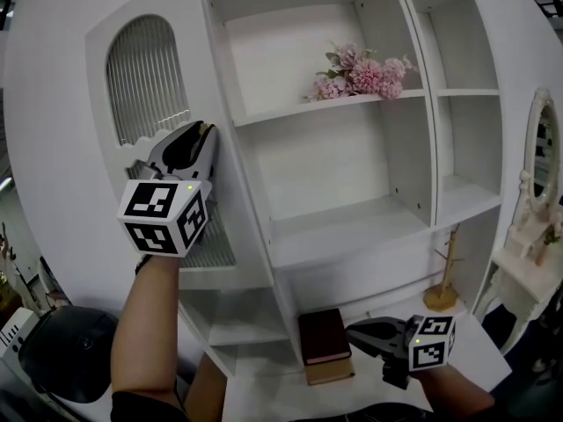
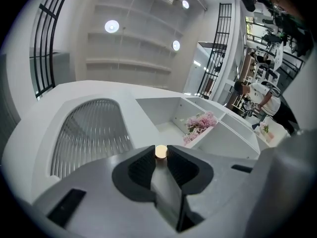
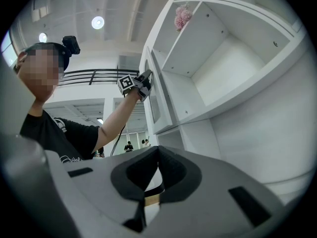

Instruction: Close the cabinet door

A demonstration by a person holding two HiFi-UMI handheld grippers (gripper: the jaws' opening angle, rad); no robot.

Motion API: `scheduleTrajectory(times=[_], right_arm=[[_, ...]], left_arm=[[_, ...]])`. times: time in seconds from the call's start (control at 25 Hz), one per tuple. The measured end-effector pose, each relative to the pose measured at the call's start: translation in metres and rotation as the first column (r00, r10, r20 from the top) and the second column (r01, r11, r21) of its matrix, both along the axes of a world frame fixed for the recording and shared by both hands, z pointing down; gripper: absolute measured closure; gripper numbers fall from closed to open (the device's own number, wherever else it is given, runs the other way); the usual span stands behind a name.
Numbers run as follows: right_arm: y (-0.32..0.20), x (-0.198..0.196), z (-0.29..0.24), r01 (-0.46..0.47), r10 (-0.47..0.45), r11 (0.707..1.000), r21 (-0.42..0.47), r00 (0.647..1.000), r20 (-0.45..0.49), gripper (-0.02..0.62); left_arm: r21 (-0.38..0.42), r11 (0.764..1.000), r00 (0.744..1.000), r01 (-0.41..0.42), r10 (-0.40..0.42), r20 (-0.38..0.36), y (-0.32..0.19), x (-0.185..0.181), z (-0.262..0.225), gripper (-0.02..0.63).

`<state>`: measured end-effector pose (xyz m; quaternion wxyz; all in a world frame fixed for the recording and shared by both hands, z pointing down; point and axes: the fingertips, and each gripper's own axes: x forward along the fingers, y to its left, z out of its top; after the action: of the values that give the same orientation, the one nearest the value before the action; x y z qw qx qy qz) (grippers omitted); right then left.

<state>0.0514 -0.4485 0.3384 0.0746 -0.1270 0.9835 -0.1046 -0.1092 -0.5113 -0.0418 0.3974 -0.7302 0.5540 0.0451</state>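
Closing step in hand: the left gripper (image 1: 201, 135) is clamped on the small round knob (image 2: 161, 151) of the cabinet door (image 1: 145, 77), which stands swung out left of the shelves (image 1: 290, 112). The right gripper (image 1: 355, 333) sits low beside the books (image 1: 324, 338), jaws together on nothing. The next move probably calls for swinging the door along its hinge arc until flush.

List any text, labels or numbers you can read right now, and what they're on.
Nothing legible anywhere.
Left gripper, white cube: black square marker patterns, no words.
Right gripper, white cube: the same patterns, no words.
Dark maroon book: no title visible on its cover.
Person's black T-shirt: white print, too blurred to read.
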Motion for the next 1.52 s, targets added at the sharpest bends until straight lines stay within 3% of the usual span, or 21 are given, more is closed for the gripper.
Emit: scheduleTrajectory(times=[0.4, 0.76, 1.04, 1.28, 1.52], right_arm=[[-0.026, 0.004, 0.017, 0.034, -0.033, 0.998, -0.045, 0.999, 0.021, 0.589], [-0.036, 0.014, 0.02, 0.042, -0.04, 0.998, -0.056, 0.999, 0.03, 0.589], [-0.023, 0.02, 0.011, 0.026, -0.024, 0.999, -0.041, 0.999, 0.044, 0.589], [-0.002, 0.021, 0.004, 0.009, -0.008, 0.999, -0.033, 0.999, 0.033, 0.589], [0.024, 0.023, -0.005, -0.024, 0.025, 1.0, -0.007, 0.999, 0.028, 0.589]], left_arm=[[0.004, 0.999, 0.999, 0.045, -0.045, 0.011, -0.031, -0.001, 0.0, 0.529], [0.011, 1.0, 1.0, 0.028, -0.028, 0.001, -0.033, 0.0, 0.0, 0.529], [-0.045, 0.996, 0.997, 0.083, -0.083, -0.002, -0.034, -0.002, 0.001, 0.529], [-0.115, 0.991, 0.997, 0.066, -0.071, -0.04, -0.035, -0.003, 0.003, 0.526], [-0.103, 0.995, 0.996, 0.013, -0.022, -0.09, -0.004, -0.009, 0.003, 0.469]])
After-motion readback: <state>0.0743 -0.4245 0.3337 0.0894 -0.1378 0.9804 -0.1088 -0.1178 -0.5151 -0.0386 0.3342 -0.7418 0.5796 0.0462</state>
